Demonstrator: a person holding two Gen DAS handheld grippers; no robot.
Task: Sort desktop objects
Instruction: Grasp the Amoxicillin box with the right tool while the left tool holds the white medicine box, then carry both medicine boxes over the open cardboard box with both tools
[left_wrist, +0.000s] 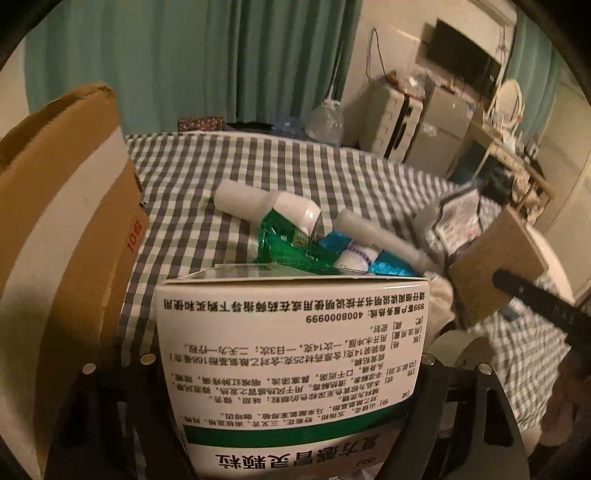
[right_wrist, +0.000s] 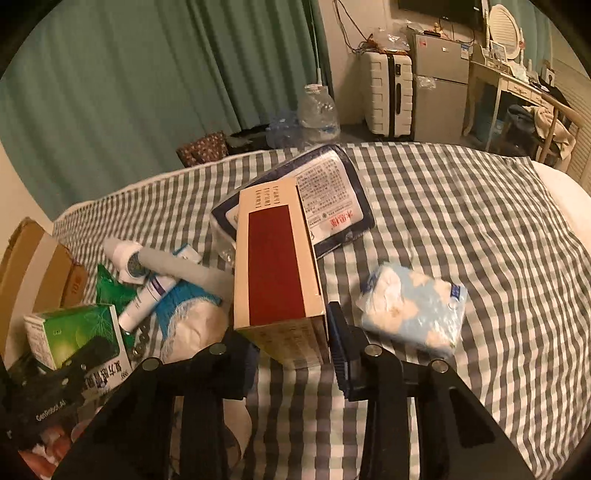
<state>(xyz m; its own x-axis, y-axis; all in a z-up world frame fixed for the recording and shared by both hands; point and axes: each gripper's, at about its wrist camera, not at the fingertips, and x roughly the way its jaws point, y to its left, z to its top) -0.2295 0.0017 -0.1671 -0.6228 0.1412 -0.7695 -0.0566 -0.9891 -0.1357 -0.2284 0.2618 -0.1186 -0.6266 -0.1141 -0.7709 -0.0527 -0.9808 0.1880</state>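
Observation:
My left gripper (left_wrist: 286, 363) is shut on a white and green medicine box (left_wrist: 288, 354) with printed text, which fills the lower middle of the left wrist view. The same box (right_wrist: 74, 336) shows at the lower left of the right wrist view. My right gripper (right_wrist: 284, 347) is shut on the near end of a beige box with a dark red panel (right_wrist: 275, 273), one finger on each side; this box (left_wrist: 495, 266) also shows at the right of the left wrist view. A pile of tubes, a white bottle (left_wrist: 273, 206) and green and blue packets (left_wrist: 291, 243) lies beyond the left gripper.
Everything lies on a grey checked cloth (right_wrist: 461, 221). An open cardboard carton (left_wrist: 62, 229) stands at the left. A light blue tissue pack (right_wrist: 413, 310) lies right of the right gripper, and a dark blue pouch (right_wrist: 332, 199) lies behind the beige box. Curtain, suitcase and fridge stand beyond.

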